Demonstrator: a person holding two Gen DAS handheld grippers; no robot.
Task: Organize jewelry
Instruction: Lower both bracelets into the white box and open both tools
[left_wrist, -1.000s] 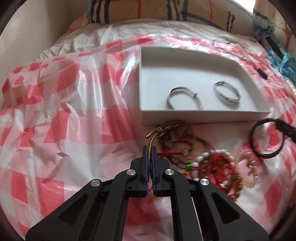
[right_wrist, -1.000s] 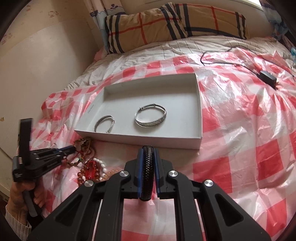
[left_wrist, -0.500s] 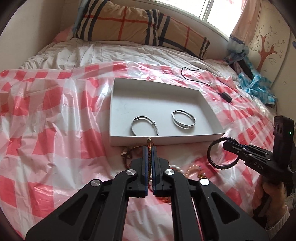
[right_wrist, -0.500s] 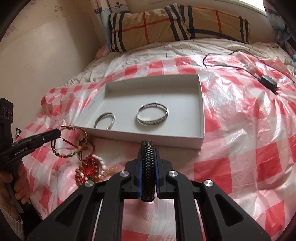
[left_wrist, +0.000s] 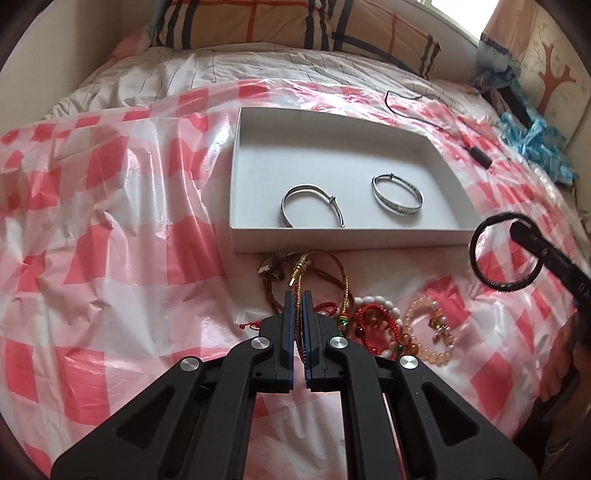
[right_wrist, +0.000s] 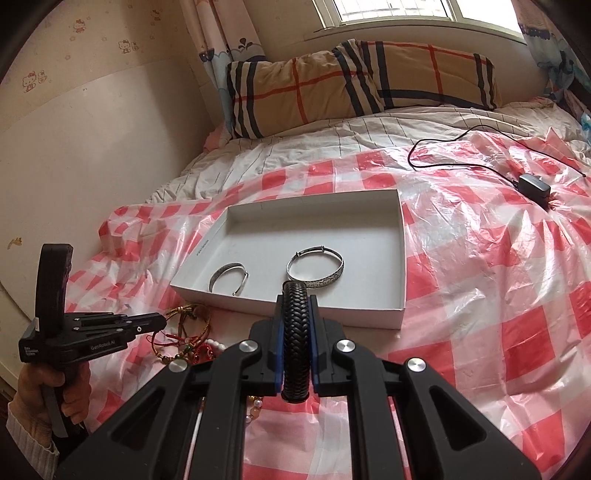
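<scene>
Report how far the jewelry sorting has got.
Done: two silver bangles lie in the white cardboard tray. In hand: right gripper clamps a black braided bracelet; left gripper pinches a gold cord bracelet. Left: the beaded bracelets heaped before the tray.

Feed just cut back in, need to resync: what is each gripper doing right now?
Left gripper: jaws shut on the gold cord bracelet.
Right gripper: jaws shut on the black braided bracelet.
</scene>
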